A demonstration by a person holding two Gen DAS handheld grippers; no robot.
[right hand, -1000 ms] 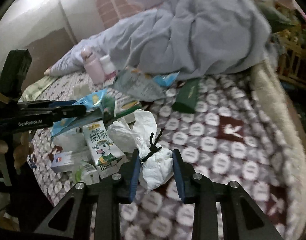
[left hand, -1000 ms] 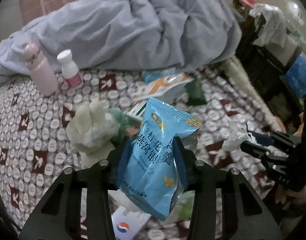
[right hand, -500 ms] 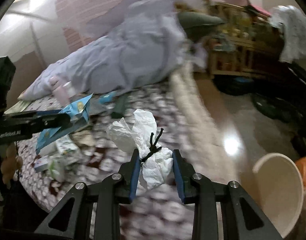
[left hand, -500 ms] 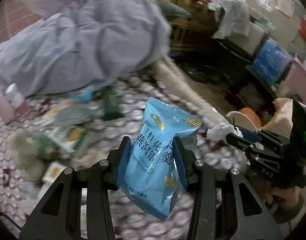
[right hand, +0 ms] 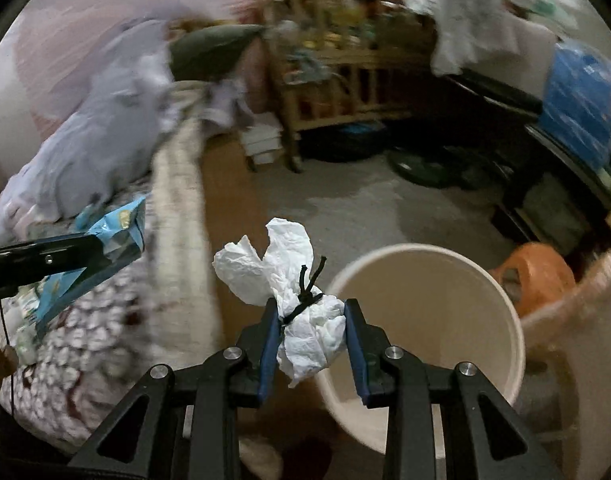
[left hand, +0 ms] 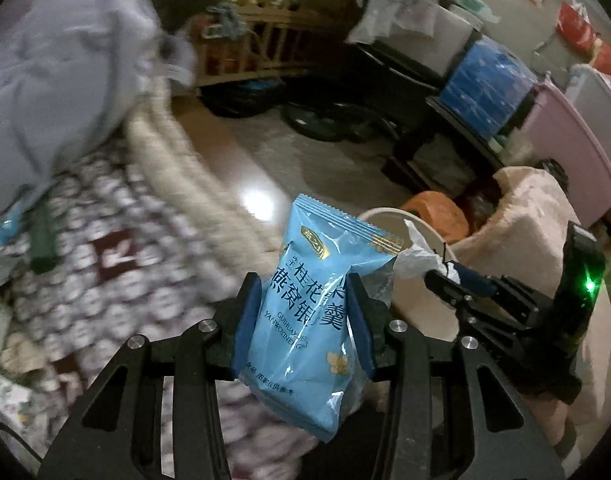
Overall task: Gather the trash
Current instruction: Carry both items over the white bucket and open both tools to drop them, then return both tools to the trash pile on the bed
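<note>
My left gripper (left hand: 303,312) is shut on a blue snack packet (left hand: 317,320), held upright above the bed's edge. My right gripper (right hand: 310,334) is shut on a crumpled white tissue (right hand: 301,300) with a black tie tangled in it. A round cream bin (right hand: 425,320) stands open on the floor just right of the tissue. In the left wrist view the right gripper (left hand: 445,276) shows with the tissue (left hand: 419,256) over the bin rim (left hand: 385,213). From the right wrist camera the left gripper (right hand: 105,252) and its blue packet (right hand: 109,232) sit at the left.
The patterned bedspread (left hand: 105,280) with leftover litter and a grey duvet (left hand: 57,80) lie at the left. An orange stool (right hand: 537,272), a beige fabric-covered seat (left hand: 537,220), a wooden crib (right hand: 337,72) and a blue box (left hand: 485,84) stand around the concrete floor (right hand: 365,208).
Both grippers have swung right from over the littered bed to the floor side, each keeping its item. The cream bin has come into view under the right gripper.
</note>
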